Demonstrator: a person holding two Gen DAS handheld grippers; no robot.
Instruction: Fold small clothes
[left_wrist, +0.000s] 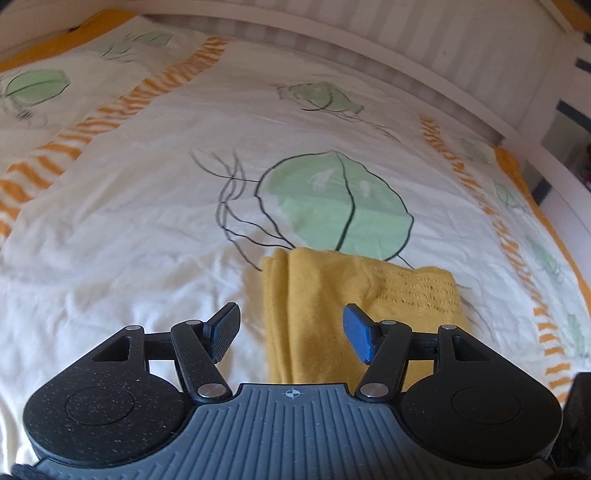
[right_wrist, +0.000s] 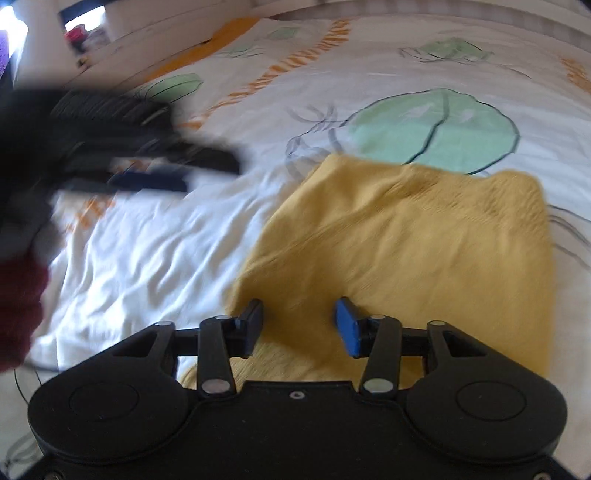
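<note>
A folded yellow knitted garment (left_wrist: 332, 310) lies on the white bedspread (left_wrist: 147, 229), just below a green leaf print. My left gripper (left_wrist: 291, 332) is open and empty, hovering over the garment's left edge. In the right wrist view the same garment (right_wrist: 406, 251) fills the middle and right. My right gripper (right_wrist: 299, 328) is open and empty above the garment's near left part. The left gripper (right_wrist: 155, 170) shows blurred at the left of the right wrist view, above the bedspread (right_wrist: 147, 251).
A white bed frame rail (left_wrist: 406, 55) runs along the far side, with a striped wall behind. An orange border (left_wrist: 517, 162) edges the bedspread at right. A dark red sleeve (right_wrist: 18, 310) shows at the left edge of the right wrist view.
</note>
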